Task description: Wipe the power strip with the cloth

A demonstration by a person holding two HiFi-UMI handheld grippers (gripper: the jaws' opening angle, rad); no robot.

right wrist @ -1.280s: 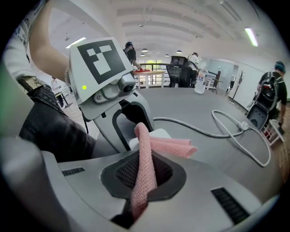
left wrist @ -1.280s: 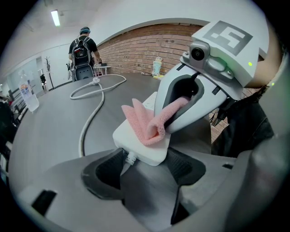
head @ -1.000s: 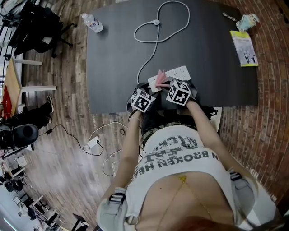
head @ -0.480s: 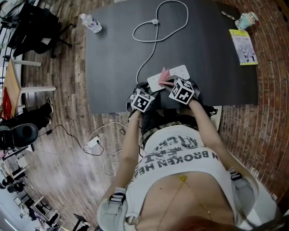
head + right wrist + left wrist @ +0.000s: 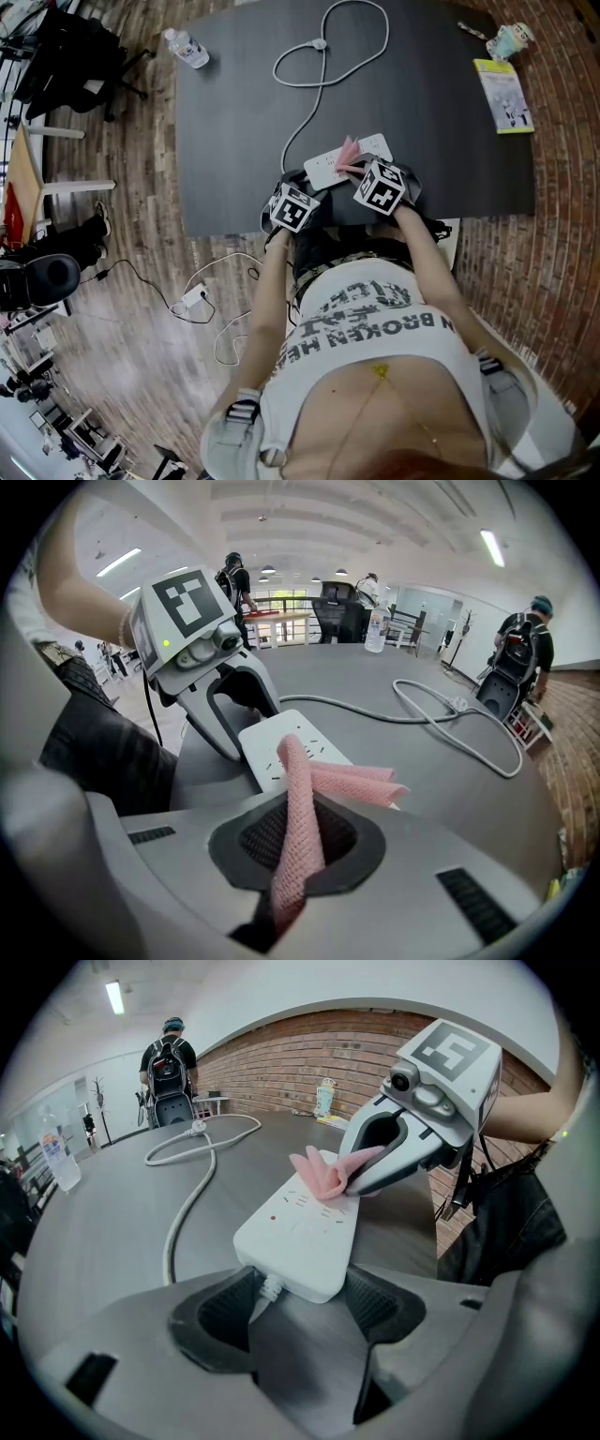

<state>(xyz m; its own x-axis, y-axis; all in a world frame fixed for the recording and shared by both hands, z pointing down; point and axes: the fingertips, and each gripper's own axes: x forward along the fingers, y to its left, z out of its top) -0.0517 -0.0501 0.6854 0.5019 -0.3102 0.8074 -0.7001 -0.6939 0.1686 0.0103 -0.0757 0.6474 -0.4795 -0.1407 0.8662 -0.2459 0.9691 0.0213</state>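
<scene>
**Head view.** The power strip (image 5: 328, 164) lies on the dark worktop (image 5: 234, 122). Its white cable (image 5: 322, 77) loops away from it. The left gripper (image 5: 302, 187) is at the strip's cable end. The right gripper (image 5: 354, 169) is over the strip's middle with the pink cloth (image 5: 348, 148). The marker cubes cover both sets of jaws here.

**Left gripper view.** Only this view shows this gripper's hold. The strip's cable end (image 5: 298, 1241) sits between the jaws, with a pad pressed against each side. Further along the strip, the cloth (image 5: 323, 1176) touches the top face.

**Right gripper view.** The jaws are clenched on a fold of cloth (image 5: 298, 827). The free part of the cloth lies across the strip's socket face (image 5: 277, 747). The cloth and the gripper body hide the rest of the strip.
</scene>
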